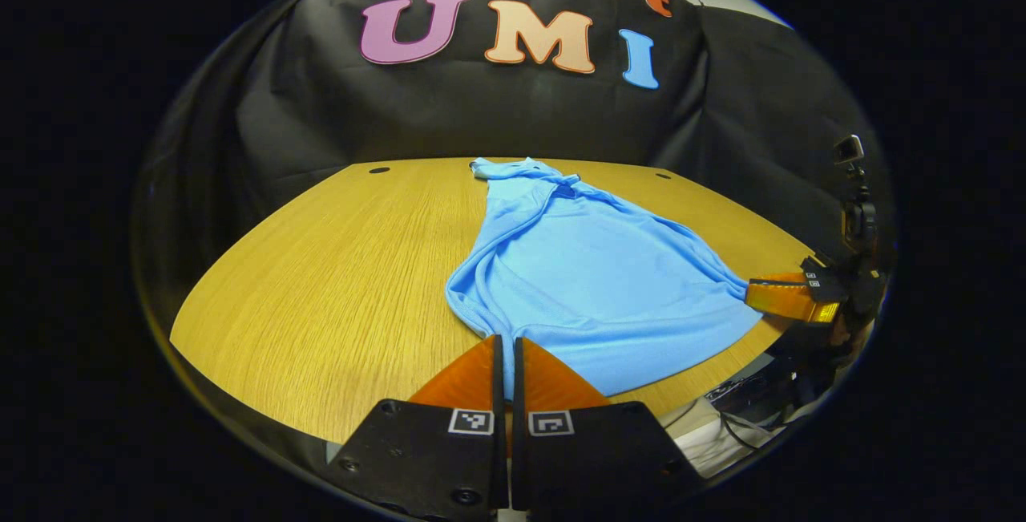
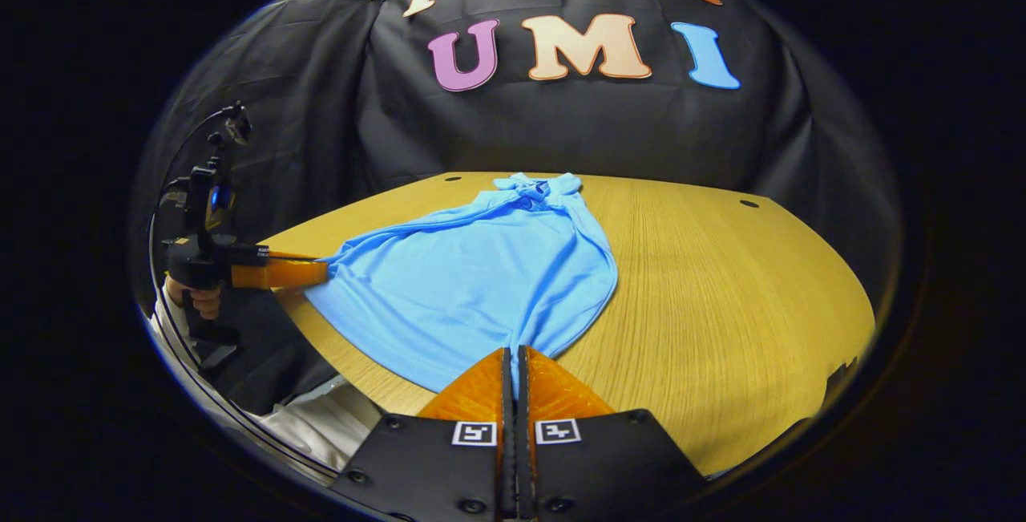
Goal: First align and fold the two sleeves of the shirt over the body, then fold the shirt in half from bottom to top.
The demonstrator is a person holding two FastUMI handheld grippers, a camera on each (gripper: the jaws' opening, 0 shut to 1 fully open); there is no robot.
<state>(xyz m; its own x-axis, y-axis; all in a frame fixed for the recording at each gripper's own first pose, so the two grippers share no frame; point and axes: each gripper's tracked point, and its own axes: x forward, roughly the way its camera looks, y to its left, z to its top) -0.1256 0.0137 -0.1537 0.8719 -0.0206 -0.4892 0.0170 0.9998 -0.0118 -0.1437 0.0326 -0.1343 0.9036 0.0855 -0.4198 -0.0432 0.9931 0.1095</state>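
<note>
**Both grippers pinching the shirt's bottom hem**

I see the blue shirt [image 1: 593,281] lying on the wooden table [image 1: 337,281], collar toward the far wall, sleeves already folded in over the body. My left gripper [image 1: 507,343] has its fingers pressed together on one bottom corner of the shirt, with cloth caught between them. My right gripper [image 2: 513,354] is likewise closed on the other bottom corner. In the right gripper view, a hand [image 2: 204,297] holds the left gripper at the table's near edge. The hem is stretched between the two grippers.
</note>
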